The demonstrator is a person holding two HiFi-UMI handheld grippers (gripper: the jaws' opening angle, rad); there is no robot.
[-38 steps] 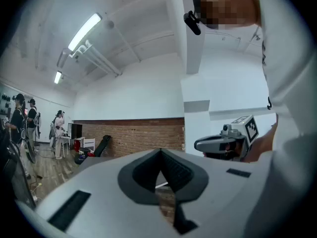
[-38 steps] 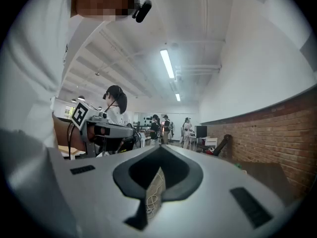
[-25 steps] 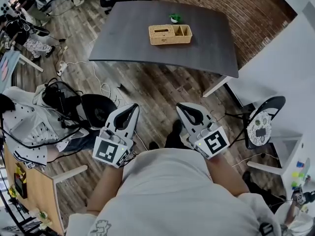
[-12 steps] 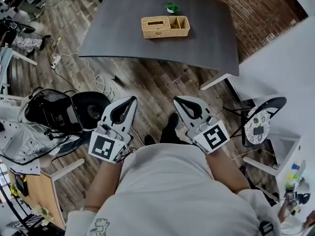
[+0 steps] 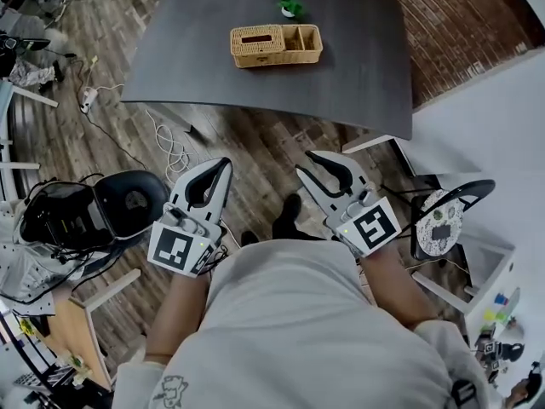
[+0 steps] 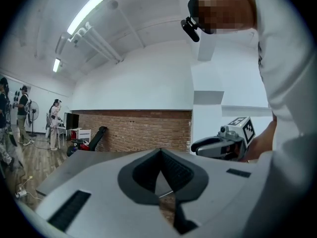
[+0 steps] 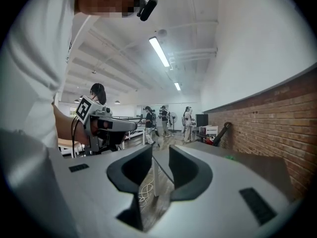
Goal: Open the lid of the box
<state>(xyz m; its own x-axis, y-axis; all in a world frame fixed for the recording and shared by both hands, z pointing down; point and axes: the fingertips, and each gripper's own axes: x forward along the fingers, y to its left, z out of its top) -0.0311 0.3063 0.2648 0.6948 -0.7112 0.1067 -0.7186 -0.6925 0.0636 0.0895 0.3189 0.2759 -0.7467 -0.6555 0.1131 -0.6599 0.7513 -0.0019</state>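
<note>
A woven wicker box [image 5: 276,45] stands on the dark table [image 5: 204,71], far ahead of both grippers; its left part bears a slotted lid, its right part shows two open compartments. A small green plant [image 5: 290,7] stands just behind it. My left gripper [image 5: 223,162] [image 6: 160,151] hangs over the wooden floor in front of my body, jaws shut with nothing in them. Beside it my right gripper [image 5: 304,162] [image 7: 160,150] points the same way. Its jaws are opening, with a narrow gap and nothing between them.
A black office chair [image 5: 128,198] and loose cables [image 5: 166,139] lie at the left of the floor. A chair with a round patterned seat [image 5: 438,220] stands at the right, a brick wall [image 5: 477,15] behind the table. Several people [image 7: 148,120] stand far off.
The table and box have slid lower and leftward in the head view as I came nearer. The right gripper's jaws, shut before, now stand parted. The left gripper stays shut.
</note>
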